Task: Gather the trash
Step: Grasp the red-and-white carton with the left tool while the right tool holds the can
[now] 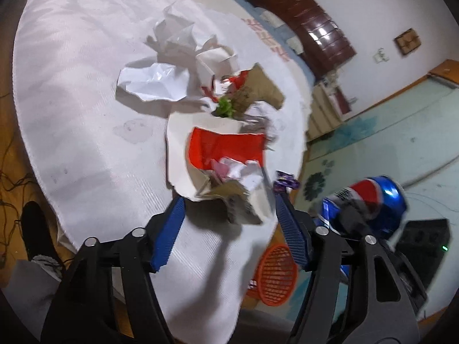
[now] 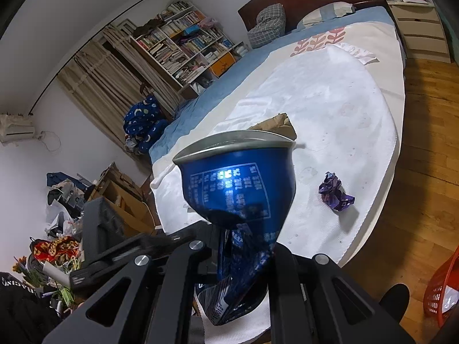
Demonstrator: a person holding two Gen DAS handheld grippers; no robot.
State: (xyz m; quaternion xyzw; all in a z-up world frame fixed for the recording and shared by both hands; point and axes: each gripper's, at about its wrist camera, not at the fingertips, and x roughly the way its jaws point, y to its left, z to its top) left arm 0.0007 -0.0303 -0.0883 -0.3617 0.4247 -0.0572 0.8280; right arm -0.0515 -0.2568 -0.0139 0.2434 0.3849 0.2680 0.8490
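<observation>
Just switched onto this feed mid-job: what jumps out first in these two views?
The crushed blue can fills the right wrist view, clamped in the right gripper. In the left wrist view a heap of crumpled paper and torn red-and-white packaging lies on the white cloth, just ahead of the open left gripper. A crumpled purple wrapper sits alone on the cloth, and an orange basket stands on the floor below.

The crushed blue can [image 2: 235, 200] hides the tips of the right gripper [image 2: 243, 261] and most of the brown cardboard [image 2: 279, 124] behind it. Past the left gripper [image 1: 229, 223], the trash pile [image 1: 218, 143] is blurry, so the small bits cannot be told apart. The orange basket [image 1: 276, 275] is partly hidden behind that gripper's right finger.
</observation>
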